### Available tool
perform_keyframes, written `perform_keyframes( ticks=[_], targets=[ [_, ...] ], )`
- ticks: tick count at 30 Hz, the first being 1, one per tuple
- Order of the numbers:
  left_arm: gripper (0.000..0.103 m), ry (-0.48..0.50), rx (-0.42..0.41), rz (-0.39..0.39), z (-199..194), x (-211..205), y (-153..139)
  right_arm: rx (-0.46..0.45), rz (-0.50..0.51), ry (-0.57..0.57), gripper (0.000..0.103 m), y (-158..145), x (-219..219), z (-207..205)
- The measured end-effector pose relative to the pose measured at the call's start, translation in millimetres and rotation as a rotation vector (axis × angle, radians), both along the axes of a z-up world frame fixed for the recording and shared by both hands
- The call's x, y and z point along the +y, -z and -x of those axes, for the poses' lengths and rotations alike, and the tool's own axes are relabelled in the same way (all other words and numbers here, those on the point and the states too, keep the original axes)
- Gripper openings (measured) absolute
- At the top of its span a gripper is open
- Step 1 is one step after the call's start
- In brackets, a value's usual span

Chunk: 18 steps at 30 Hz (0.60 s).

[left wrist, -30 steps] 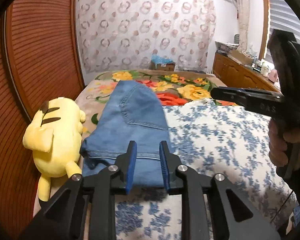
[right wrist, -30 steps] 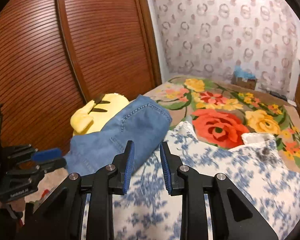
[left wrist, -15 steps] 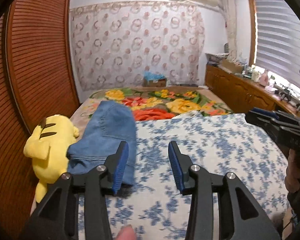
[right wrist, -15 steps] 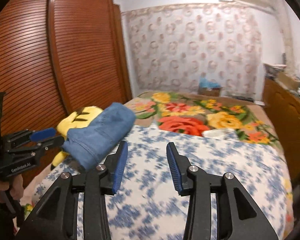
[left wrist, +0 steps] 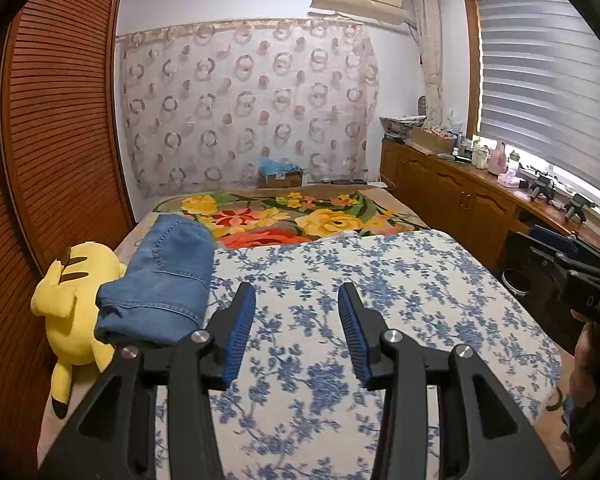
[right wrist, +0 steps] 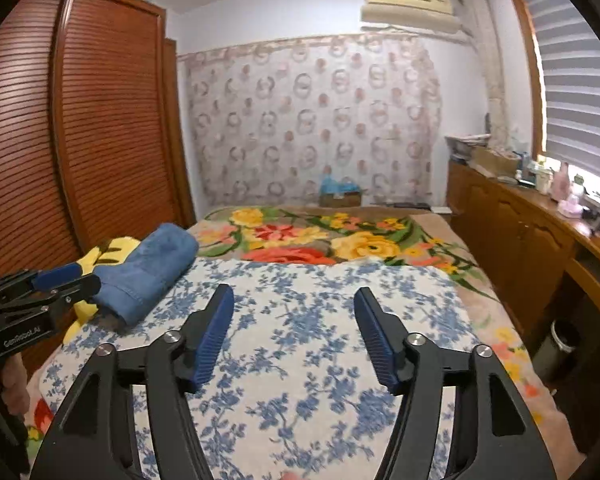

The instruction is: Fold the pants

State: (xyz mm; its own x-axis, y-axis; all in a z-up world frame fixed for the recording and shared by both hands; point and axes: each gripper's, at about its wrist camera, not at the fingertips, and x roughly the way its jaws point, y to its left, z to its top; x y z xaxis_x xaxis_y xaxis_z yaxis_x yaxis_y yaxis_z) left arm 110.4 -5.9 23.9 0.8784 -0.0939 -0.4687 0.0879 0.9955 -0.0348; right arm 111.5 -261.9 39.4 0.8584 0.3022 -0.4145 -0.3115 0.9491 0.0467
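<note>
1. The blue denim pants [left wrist: 162, 280] lie as a compact folded bundle at the left edge of the bed, resting on the blue-flowered quilt [left wrist: 380, 280], with their far end reaching toward the bright floral blanket [left wrist: 284, 220]. A back pocket and a stitched hem show on top; no loose leg trails out from the bundle.

2. Pressed against the bundle's left side is a yellow Pikachu plush [left wrist: 74, 312], which sits between the pants and the wooden louvred wardrobe door [left wrist: 52, 128].

3. The left gripper [left wrist: 296, 328] hovers above the quilt just right of the pants, its blue-padded fingers spread wide with nothing between them. It touches neither denim nor bedding.

4. The right gripper [right wrist: 294, 332] is likewise held above the middle of the quilt, fingers splayed apart and empty, well clear of the pants.

5. Judging by how things lie, the folding itself looks done: the garment is stacked, set aside, and both claws are free and away from it. The step in hand appears to be the release and retreat that close the task.

6. Any further move would call for little: perhaps a check that the near hem sits square, and if not, a light pinch on that edge to tidy it without dragging the plush or unrolling the stack.
</note>
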Motion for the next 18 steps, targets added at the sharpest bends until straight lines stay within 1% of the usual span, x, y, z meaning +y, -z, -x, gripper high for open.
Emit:
perform_keyframes(
  ticks=[5,9,18],
  targets=[
    [0.044,-0.002,-0.019,-0.006,12,-10,-3,-0.020,-0.014,0.037,0.072,-2,-15,11],
    [0.045,-0.017,-0.030,-0.011,18,-12,-4,-0.018,-0.020,0.047,0.072,-1,-18,13],
    [0.047,-0.024,-0.022,-0.018,20,-12,-2,-0.018,-0.024,0.056,0.072,2,-23,15]
  ],
)
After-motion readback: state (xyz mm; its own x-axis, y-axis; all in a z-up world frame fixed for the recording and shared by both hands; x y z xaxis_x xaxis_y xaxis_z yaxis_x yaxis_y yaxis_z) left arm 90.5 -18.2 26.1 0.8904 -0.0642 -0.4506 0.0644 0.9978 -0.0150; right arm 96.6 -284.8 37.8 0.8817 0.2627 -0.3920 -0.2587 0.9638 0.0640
